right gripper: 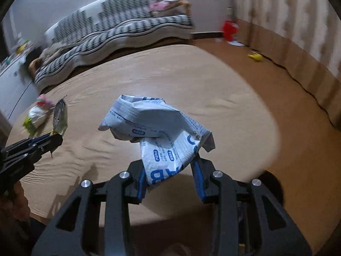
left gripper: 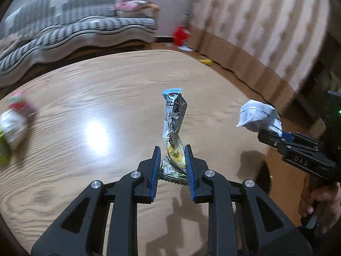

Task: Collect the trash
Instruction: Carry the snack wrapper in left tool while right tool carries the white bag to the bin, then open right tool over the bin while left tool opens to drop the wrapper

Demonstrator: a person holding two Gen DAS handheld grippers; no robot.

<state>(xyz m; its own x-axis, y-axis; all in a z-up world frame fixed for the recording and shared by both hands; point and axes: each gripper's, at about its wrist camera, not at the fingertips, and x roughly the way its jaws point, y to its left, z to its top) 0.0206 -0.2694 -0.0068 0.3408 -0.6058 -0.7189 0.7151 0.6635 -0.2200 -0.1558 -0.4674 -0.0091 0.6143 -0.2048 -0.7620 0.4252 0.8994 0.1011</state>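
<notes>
Two wrappers held above the round wooden table (left gripper: 106,81)

Left gripper (left gripper: 172,162) clamps a twisted blue snack wrapper (left gripper: 173,119); right gripper (right gripper: 170,170) grips a crumpled white-and-blue plastic packet (right gripper: 157,123).

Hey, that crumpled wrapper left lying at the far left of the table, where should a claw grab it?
Probably the white middle of the crumpled wrapper, coming from above: it lies low on the table, and the bunched bulk gives the fingers something to pinch. It is blurred, so finer folds can't be judged.
</notes>
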